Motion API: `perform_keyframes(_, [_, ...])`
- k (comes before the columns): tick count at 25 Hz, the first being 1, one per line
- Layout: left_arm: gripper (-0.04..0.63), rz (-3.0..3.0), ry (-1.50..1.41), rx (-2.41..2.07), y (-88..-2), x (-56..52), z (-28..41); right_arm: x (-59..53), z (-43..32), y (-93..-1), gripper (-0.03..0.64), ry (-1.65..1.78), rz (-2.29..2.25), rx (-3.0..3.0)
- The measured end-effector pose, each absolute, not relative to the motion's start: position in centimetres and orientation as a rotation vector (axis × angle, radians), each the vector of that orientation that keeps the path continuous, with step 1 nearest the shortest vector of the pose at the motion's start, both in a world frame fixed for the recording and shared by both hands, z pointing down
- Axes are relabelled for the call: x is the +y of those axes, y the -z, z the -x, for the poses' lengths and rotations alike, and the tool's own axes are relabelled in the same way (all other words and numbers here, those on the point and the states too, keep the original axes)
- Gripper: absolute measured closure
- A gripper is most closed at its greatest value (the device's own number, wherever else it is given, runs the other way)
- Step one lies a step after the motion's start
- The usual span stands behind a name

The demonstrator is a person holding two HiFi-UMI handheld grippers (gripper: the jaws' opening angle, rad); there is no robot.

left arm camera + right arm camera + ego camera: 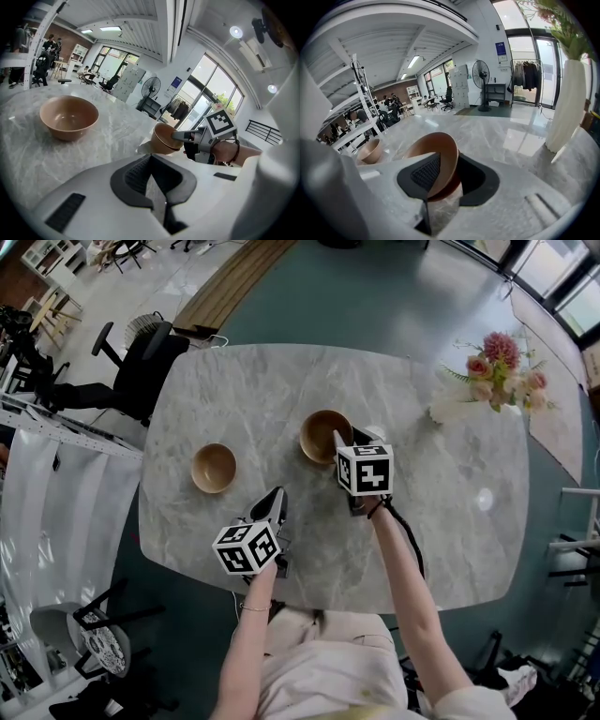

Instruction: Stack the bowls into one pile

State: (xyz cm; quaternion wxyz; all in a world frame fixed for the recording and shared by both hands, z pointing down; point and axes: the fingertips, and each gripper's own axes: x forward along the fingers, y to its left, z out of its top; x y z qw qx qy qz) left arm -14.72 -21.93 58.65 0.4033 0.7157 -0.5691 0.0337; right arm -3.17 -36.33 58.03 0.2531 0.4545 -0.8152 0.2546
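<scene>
My right tongs [447, 154] stand partly spread with the rim of the brown round bowl [433, 143] between them. The left pad sits inside the bowl and the right one outside its wall, and I see a dark gap on that outer side, so I read no pinch. The bowl is tipped, its mouth turned toward the tongs, near the middle of the grey marbled worktop [281, 390]. My left tongs [151, 157] are pressed together at the tips with nothing in them, held over the worktop's near part. The paler tan round bowl [214, 468] sits upright, well apart from the brown one, to its left in the head view. Only the left gripper view gives me the right tongs side-on, one finger reaching over the brown bowl's rim. Only the head view shows both bowls and both tongs together, plus the pink flowers [502, 348] in the white vase [567, 103] near the worktop's far right corner. In the right gripper view the vase's top is cut off and the pale bowl is partly hidden behind the left jaw. The brown bowl's base is covered by the tongs there, so I can't tell whether it rests on the worktop.
</scene>
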Motion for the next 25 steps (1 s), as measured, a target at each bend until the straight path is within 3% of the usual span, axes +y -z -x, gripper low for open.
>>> perform_keyframes(8, [0.595,-1.796,-0.089,-1.467,-58.2,-21.1,15.1,-35.6,2.7,-57.6,0.45,-0.651,-1.275,-2.216])
perform_keyframes(25, [0.595,-1.827,-0.001,-1.557,-54.6,-17.8,13.6,-30.1,2.2,-53.6,0.474,-0.675,-1.196,-2.426])
